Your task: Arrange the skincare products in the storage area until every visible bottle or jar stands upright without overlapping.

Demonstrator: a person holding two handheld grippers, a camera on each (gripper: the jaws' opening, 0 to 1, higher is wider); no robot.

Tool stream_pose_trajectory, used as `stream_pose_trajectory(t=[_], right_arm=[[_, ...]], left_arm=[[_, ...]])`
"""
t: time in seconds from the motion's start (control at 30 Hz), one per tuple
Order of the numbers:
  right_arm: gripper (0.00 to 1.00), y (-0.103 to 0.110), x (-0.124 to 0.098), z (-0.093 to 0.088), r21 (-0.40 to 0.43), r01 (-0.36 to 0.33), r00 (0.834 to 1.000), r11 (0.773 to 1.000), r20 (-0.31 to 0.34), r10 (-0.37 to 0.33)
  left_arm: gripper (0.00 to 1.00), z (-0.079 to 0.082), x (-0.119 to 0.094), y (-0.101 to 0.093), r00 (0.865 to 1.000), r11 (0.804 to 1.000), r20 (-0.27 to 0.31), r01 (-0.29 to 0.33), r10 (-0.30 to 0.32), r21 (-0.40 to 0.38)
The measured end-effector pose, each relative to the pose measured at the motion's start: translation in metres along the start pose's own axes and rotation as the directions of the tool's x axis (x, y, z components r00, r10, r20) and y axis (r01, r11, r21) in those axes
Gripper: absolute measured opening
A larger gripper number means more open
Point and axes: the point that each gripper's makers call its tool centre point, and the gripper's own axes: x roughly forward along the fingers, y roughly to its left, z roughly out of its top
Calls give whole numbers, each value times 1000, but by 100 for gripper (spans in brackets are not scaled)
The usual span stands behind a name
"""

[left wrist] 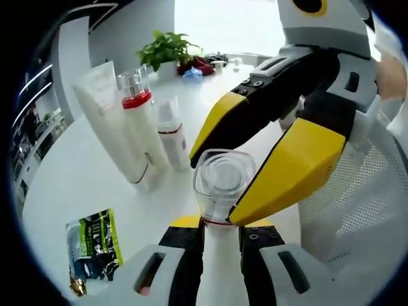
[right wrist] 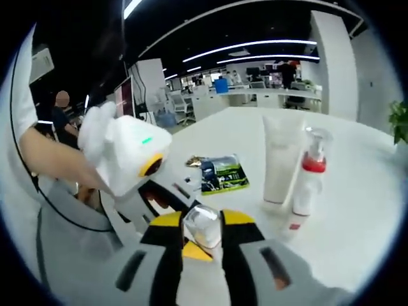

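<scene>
Two grippers meet on one bottle, a white one with a clear faceted cap and a thin red ring under it. In the left gripper view the left gripper has its black, yellow-tipped jaws clamped on the bottle's neck, while the right gripper reaches in from the upper right and its yellow jaws close around the cap. Behind on the white table stand a tall white tube, a pump bottle with a red collar and a smaller white bottle, close together and upright. A green and black sachet lies flat nearer the camera. A potted plant sits at the far edge.
</scene>
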Motion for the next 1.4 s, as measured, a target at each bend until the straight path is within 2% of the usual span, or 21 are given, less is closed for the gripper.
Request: stream_pose_trajectory(t=[0.33, 0.53, 0.93, 1.1, 1.4], right_arm=[[23, -10, 0, 1, 3, 24, 999, 1000, 22, -24], [36, -22, -5, 3, 26, 41, 997, 999, 58, -43], [48, -64, -28, -15, 65, 132, 990, 989, 36, -135], [49, -70, -34, -24, 83, 155, 987, 984, 21, -158], [51, -75, -43, -34, 104, 179, 984, 978, 8, -180]], left_arm=[[17, 4, 6, 6, 1000, 1000, 11, 8, -8, 1], [17, 8, 10, 14, 1000, 1000, 18, 7, -7, 3], [17, 21, 22, 29, 1000, 1000, 30, 10, -10, 14], [17, 29, 28, 38, 1000, 999, 22, 12, -13, 30], [17, 41, 39, 52, 999, 1000, 40, 4, -5, 22]])
